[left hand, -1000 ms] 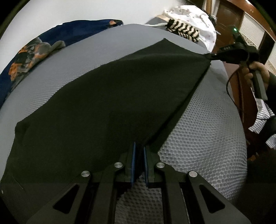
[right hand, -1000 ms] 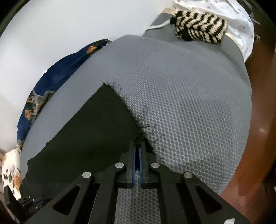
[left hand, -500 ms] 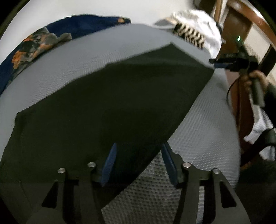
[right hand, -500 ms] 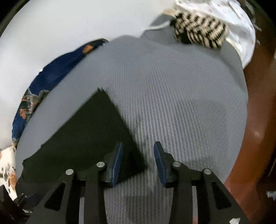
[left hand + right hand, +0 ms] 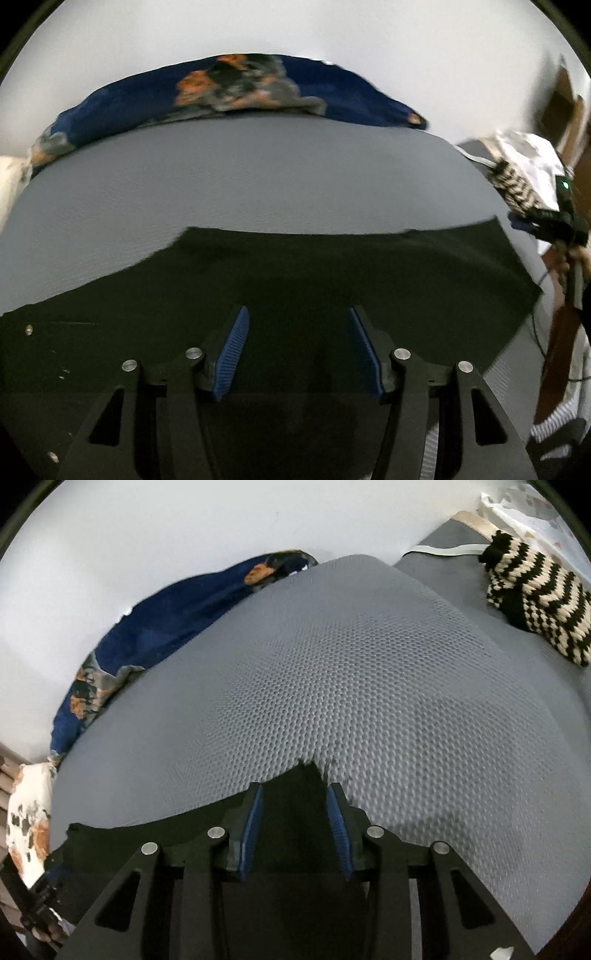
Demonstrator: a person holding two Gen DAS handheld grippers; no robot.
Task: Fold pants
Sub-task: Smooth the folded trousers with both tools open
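bed: grey honeycomb-mesh mattress (image 5: 388, 686), carries everything
pants: black soft fabric pants (image 5: 295, 280), spread flat on near side of bed
handling: judged light, limp, non-slip; pinch at corner or hem edge
left hand-held gripper (image 5: 298, 354): released, over pants
right hand-held gripper (image 5: 294, 829): released, over pants corner
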